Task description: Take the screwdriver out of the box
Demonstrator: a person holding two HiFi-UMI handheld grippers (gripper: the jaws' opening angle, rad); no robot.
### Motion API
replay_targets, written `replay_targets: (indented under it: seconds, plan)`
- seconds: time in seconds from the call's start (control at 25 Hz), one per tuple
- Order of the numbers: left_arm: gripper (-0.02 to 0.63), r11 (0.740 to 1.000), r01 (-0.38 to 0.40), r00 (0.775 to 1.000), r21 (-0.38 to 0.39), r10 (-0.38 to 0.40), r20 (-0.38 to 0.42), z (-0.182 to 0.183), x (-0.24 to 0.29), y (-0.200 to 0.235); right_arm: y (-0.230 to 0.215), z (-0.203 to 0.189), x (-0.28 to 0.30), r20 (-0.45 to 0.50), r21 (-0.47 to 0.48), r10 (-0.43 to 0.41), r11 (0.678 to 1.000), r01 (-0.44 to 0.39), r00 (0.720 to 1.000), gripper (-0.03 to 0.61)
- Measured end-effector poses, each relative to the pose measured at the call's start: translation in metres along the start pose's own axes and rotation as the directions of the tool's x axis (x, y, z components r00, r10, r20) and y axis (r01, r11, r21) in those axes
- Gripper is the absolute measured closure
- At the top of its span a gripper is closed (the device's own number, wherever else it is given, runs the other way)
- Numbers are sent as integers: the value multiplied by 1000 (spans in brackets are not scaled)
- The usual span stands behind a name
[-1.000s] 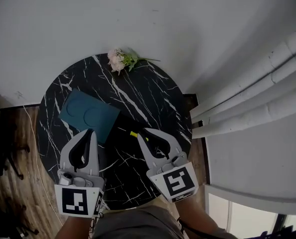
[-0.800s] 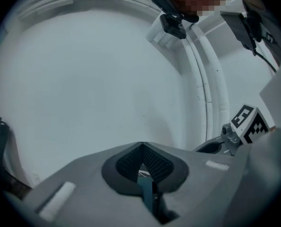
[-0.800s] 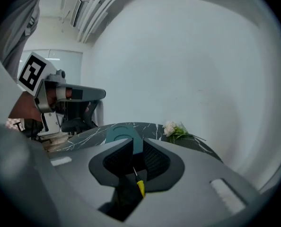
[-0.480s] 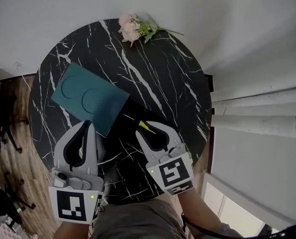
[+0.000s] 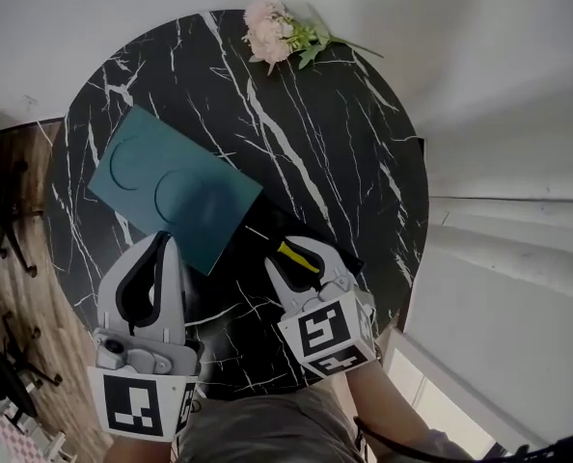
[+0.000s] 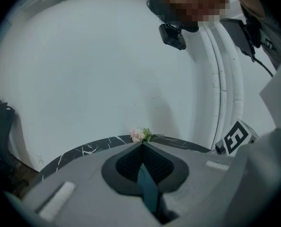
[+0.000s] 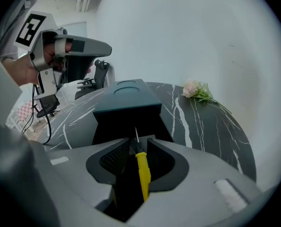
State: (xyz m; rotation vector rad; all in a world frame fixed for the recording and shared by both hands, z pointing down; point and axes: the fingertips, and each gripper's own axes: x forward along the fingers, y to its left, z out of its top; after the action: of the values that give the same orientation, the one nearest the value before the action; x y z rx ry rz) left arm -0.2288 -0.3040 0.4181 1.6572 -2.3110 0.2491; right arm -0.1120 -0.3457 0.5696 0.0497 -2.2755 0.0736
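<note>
Right hand-held gripper [image 7: 136, 144]: jaws pressed onto the yellow handle of the screwdriver [image 7: 143, 171]. The thin shaft projects past the jaw tips toward the box [image 7: 126, 122], which shows a black interior under a teal lid [image 7: 126, 96].

Head view: the screwdriver [image 5: 296, 257] sits at the near edge of the black box [image 5: 267, 227], pinched in the right hand-held gripper [image 5: 294, 253].

Left hand-held gripper [image 6: 141, 145]: jaws closed on a thin teal edge of the lid [image 6: 147, 193]. Head view: the left hand-held gripper [image 5: 161, 244] meets the near edge of the lid [image 5: 176, 189], which covers the left part of the box.

The box rests on 1 round black marble counter [image 5: 344, 143]. Flowers [image 5: 282, 37] lie at the far rim, well apart from the box
</note>
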Motion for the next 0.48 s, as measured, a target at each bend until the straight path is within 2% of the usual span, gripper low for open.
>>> replay_targets:
  seconds: [0.36,0.48]
  plan:
    - [612,1000,-12,1000,-9,12,-11,-4,0,6,-1,-17,18,-98,30,45,999,-43,994,437]
    - [613,1000,-16,1000,-9,15,-14,-4,-2,8,-1,-18,20,-115,24,40,999,-37,993,477]
